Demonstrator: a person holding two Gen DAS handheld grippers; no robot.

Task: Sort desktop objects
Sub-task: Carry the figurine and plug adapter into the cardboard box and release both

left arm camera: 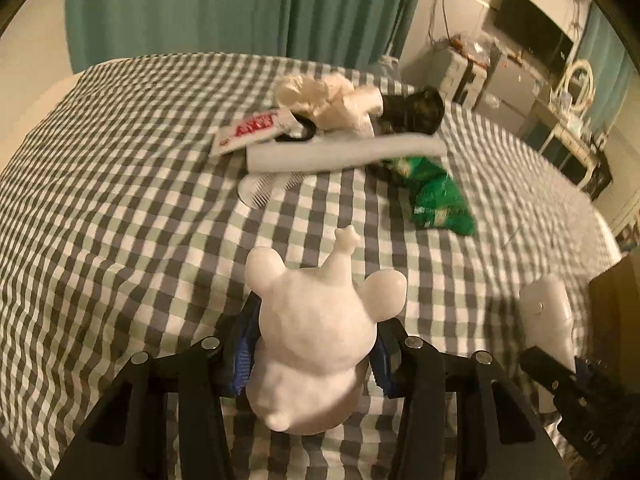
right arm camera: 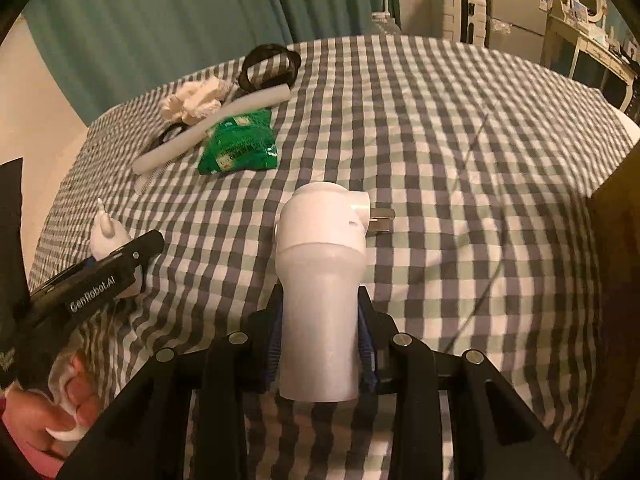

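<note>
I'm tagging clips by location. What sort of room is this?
Probably a lived-in home room, not a lab: a checked cloth covers the work surface, green curtains hang behind, and a dark screen stands above cluttered cabinets.

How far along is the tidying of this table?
Nothing looks sorted yet. In hand: the left tool grips a white bear figure, the right tool a white plug-in device. Left: the pile with the green packet, foam tube and comb.
</note>
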